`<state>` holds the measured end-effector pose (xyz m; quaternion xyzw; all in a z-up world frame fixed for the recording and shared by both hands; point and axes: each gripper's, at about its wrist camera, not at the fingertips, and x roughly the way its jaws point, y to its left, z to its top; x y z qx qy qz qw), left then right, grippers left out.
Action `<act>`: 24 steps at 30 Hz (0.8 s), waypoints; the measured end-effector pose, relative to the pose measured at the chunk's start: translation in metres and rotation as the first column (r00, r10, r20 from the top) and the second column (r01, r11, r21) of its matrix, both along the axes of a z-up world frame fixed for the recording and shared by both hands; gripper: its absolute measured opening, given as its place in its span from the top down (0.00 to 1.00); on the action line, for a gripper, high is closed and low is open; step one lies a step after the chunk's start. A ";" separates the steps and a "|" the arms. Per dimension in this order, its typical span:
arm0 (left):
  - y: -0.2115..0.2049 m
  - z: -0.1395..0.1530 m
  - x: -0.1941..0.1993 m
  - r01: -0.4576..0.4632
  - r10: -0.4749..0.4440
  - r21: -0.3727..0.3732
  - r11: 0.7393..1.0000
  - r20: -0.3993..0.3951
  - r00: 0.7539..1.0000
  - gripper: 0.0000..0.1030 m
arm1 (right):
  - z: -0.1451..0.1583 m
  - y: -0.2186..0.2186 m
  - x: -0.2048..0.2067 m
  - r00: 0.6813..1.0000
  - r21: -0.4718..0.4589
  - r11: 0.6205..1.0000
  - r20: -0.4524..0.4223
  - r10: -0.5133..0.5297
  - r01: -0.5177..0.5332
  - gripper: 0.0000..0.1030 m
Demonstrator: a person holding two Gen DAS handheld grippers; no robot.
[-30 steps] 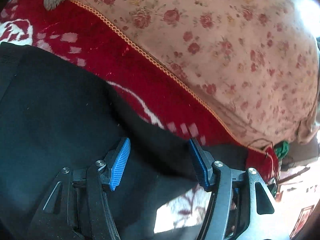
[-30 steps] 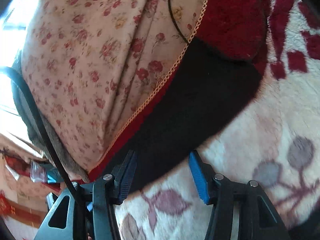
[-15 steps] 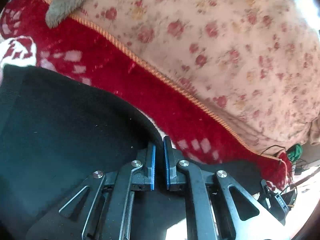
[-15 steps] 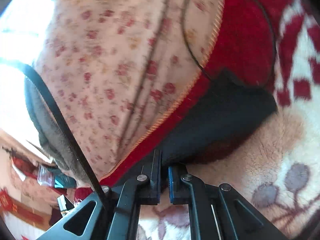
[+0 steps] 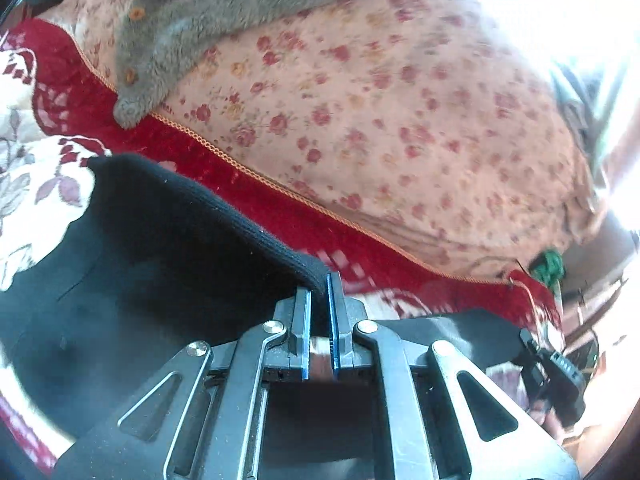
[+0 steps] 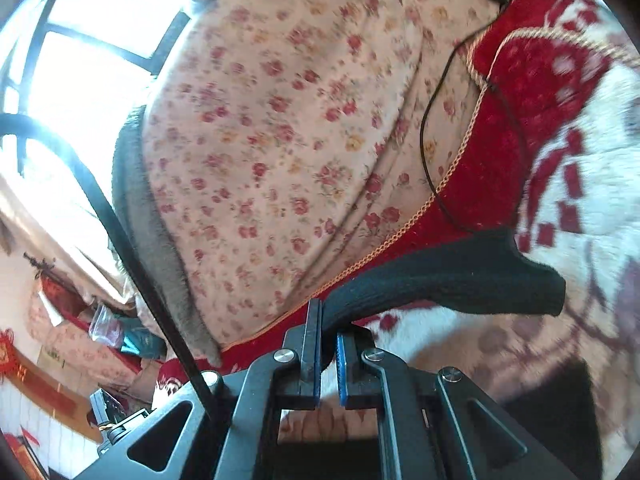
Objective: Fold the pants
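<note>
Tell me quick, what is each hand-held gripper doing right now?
Left hand-held gripper: closed, pinching the black pants edge.
Right hand-held gripper: closed, pinching the black pants too.

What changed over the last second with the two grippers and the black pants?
Both closed: the left hand-held gripper and right hand-held gripper, open a second ago, now pinch the black pants' edge and have lifted it off the blanket. The floral quilt stayed put.

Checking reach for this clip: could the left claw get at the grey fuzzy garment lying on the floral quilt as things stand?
Probably not: the left claw is shut on the black pants, so it isn't free, though nothing blocks the way to the grey garment.
</note>
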<state>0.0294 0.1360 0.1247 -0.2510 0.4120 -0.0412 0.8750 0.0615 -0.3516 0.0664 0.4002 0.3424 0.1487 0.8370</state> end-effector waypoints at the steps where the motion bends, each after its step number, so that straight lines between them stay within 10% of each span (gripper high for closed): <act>1: -0.002 0.001 -0.013 0.007 -0.007 0.008 1.000 0.010 1.000 0.94 | 0.003 -0.001 -0.014 1.000 -0.009 1.000 0.008 0.004 -0.004 0.95; 13: -0.024 -0.083 -0.100 0.019 -0.003 0.169 0.985 -0.093 0.996 0.94 | -0.084 -0.003 -0.117 0.988 -0.080 0.997 -0.154 -0.004 -0.009 0.95; 19: -0.022 -0.077 -0.102 0.009 0.002 0.166 0.986 -0.068 0.998 0.94 | -0.094 -0.020 -0.115 0.983 0.032 0.999 -0.182 -0.023 0.029 0.92; 24: -0.023 -0.077 -0.109 0.010 0.000 0.170 0.985 -0.059 0.998 0.94 | -0.066 -0.013 -0.123 0.994 -0.115 0.993 -0.105 -0.028 0.016 0.94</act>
